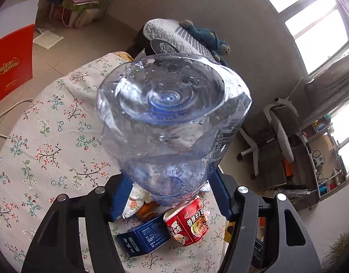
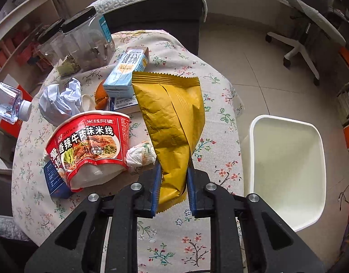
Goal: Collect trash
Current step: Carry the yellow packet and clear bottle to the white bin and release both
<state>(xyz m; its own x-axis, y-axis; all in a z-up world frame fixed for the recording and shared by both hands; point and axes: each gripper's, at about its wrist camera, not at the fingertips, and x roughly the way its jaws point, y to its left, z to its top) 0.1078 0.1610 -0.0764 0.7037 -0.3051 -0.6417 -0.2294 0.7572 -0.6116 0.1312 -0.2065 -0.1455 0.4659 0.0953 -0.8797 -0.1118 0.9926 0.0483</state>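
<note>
Right gripper [image 2: 173, 179] has its jaws pinched narrow on the lower end of a crinkled mustard-yellow snack wrapper [image 2: 172, 122], which stands up between the blue pads, over the round floral-cloth tabletop [image 2: 220, 122]. Just off the tabletop's right edge sits an open white plastic bin [image 2: 288, 170], with bare tiled floor beyond it. Left of the wrapper, a red instant noodle cup [image 2: 90, 145] lies on its side beside a wadded tissue [image 2: 140, 153]; further back, crumpled white paper [image 2: 61, 100], a pale blue milk carton [image 2: 126, 72] and two clear black-lidded jars [image 2: 83, 41]. Left gripper [image 1: 170, 182] holds a clear plastic water bottle [image 1: 172, 118] at mid width, base towards the lens, raised above the cloth. Only that view shows the dark blue box [image 1: 142, 238] plainly, and open cloth on the left.
</note>
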